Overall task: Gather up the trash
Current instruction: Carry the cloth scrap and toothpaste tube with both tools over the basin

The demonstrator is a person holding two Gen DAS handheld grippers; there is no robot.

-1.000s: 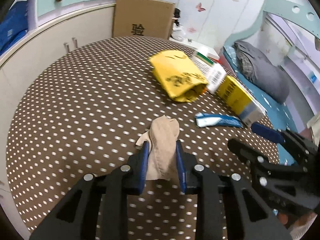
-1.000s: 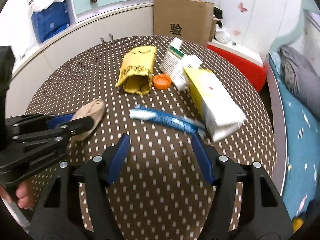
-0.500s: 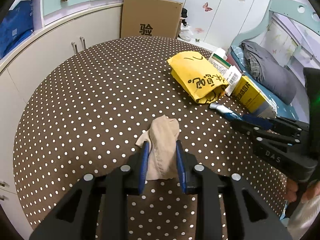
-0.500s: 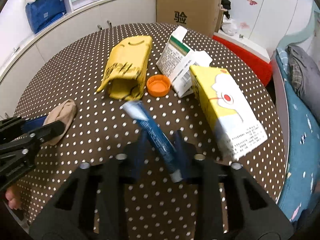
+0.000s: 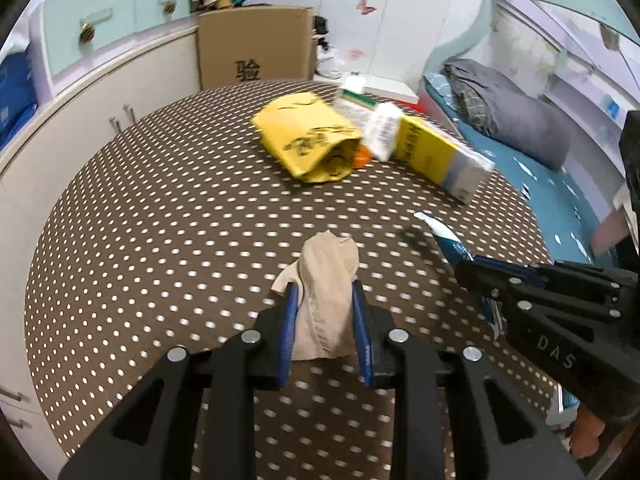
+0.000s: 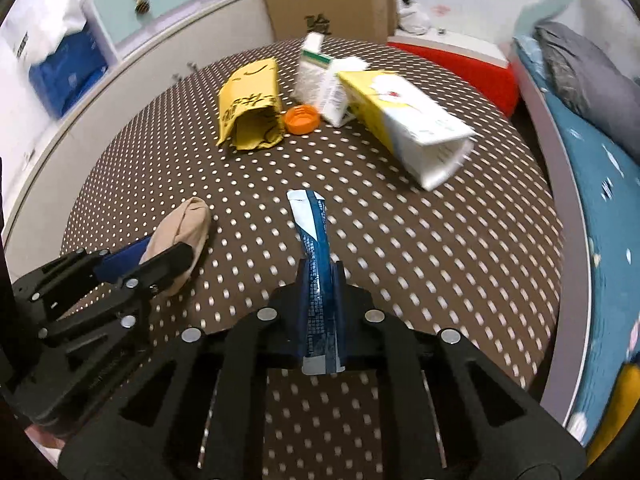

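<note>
Left gripper [image 5: 324, 292] and right gripper [image 6: 320, 276]: matte black angular frames, triangular cut-outs, round silver screws, blue finger pads [image 5: 289, 320]. White "DAS" lettering on one side. Bare skin, probably fingers, at frame edge.

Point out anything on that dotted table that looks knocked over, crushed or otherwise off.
The yellow-and-white carton lies toppled on its side, a smaller white carton leaning against it. The yellow bag is crumpled with its mouth gaping, and an orange cap sits loose beside it, off any bottle. No spill is visible.
</note>
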